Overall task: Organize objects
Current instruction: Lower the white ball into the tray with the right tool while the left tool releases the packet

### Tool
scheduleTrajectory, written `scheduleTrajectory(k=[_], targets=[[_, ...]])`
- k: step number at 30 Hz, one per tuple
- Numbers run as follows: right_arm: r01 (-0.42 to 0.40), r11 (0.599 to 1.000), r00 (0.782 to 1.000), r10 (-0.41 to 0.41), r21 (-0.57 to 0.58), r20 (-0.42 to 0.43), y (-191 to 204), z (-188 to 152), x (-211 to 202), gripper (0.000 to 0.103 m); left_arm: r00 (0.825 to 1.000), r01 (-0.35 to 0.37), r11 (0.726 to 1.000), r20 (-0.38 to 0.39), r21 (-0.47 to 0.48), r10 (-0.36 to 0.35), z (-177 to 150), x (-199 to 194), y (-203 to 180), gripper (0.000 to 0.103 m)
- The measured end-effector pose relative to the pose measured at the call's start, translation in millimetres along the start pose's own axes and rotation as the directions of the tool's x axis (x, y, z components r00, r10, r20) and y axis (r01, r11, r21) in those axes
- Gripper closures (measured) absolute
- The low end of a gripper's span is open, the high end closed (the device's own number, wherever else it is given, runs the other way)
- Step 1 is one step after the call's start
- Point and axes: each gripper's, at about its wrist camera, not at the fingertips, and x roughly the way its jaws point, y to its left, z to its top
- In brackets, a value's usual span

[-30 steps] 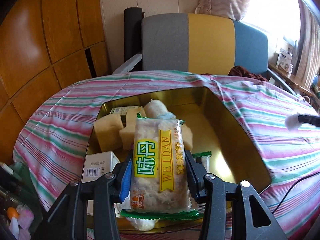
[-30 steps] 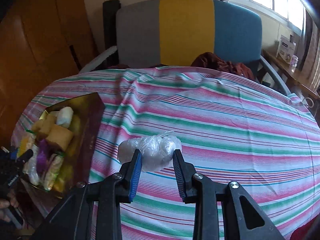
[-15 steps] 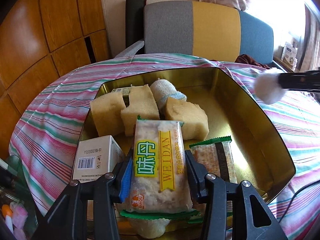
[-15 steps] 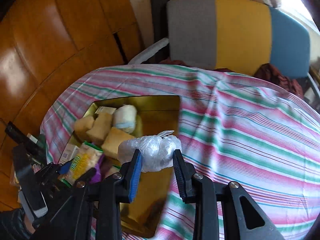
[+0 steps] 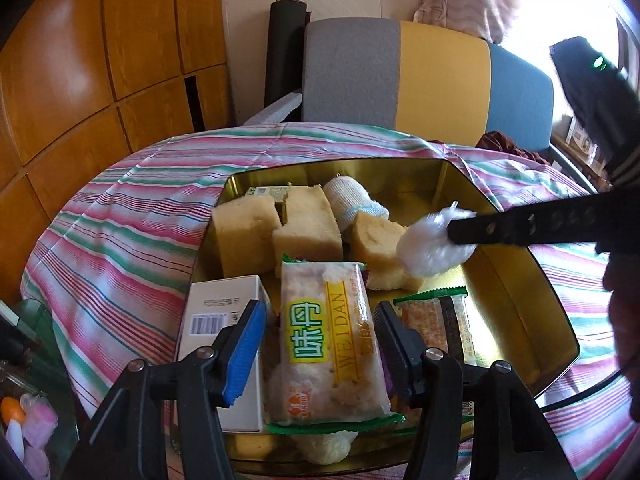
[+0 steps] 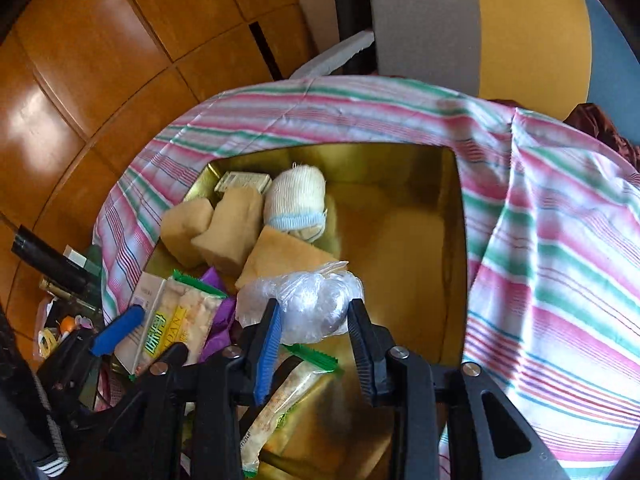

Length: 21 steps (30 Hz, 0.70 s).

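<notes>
We see a round worktop (image 5: 132, 216) draped in a pink, green and white striped cloth, with a chair (image 5: 400, 84) in grey, yellow and blue panels behind it and wood panelling to the left. On the worktop sits a large gold tin (image 5: 516, 280) with angled corners, open at the top. Its left half is crowded; its right half is bare gold floor.

Inside the tin, at the far left, three pale yellow sponge blocks (image 5: 306, 232) stand close together, with a rolled white sock (image 6: 294, 196) with a blue band just behind them. Nearer us a white box (image 5: 224, 320) with a barcode lies at the tin's left edge.

The left gripper (image 5: 318, 344) reaches into the near side of the tin. Its jaws have just been opening and now stand apart on either side of a clear snack packet (image 5: 326, 344) with a green and yellow label, which lies on the other things in the tin; the blue pad on the left is clear of the packet. A second snack packet (image 5: 436, 320) with green ends lies just to its right.

The right gripper (image 6: 314, 320) hangs over the middle of the tin, its jaws clamped narrowly on a small crumpled clear plastic bag (image 6: 308, 300), held above the tin floor beside the nearest sponge block.
</notes>
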Motion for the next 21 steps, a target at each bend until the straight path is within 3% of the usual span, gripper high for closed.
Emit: scheduleTrajectory(k=[9, 14, 21], targets=[[0.079, 0.997, 0.997, -0.079, -0.021, -0.014, 4.8, -7.1, 5.6, 0.058, 0.999, -0.016, 1.000, 0.032, -0.019, 0.016, 2.1, -16.9, 1.3, 0.034], [0.101, 0.995, 0.994, -0.100, -0.006, 0.035, 3.9, -10.8, -6.7, 0.036, 0.998, -0.030, 0.999, 0.060, -0.032, 0.031, 5.1, -29.8, 2.6, 0.024], [0.155, 0.988, 0.979, -0.153, -0.001, 0.131, 9.9, -23.6, -37.7, 0.035, 0.994, -0.043, 0.998, 0.094, -0.046, 0.048, 8.2, -46.1, 4.5, 0.014]])
